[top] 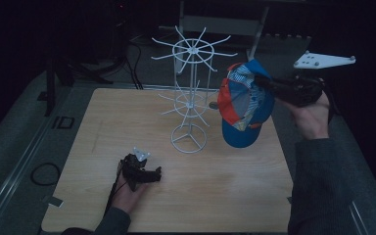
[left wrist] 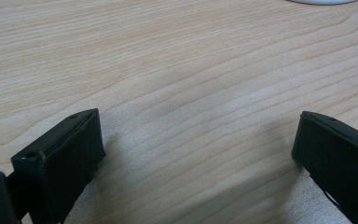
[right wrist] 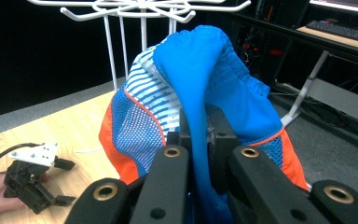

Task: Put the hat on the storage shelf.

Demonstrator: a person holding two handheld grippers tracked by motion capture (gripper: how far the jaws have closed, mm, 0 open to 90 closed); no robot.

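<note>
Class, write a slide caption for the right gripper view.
Right gripper pinches a blue-and-orange cap before a white wire rack.

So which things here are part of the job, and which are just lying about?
Part of the job:
- cap, clamped in the right tongs and held above the table
- white wire rack, standing beside the cap

Just lying about:
- left tongs, open and idle on the wood
- cable loop on the floor
- dark gear behind the table, too dim to identify
</note>
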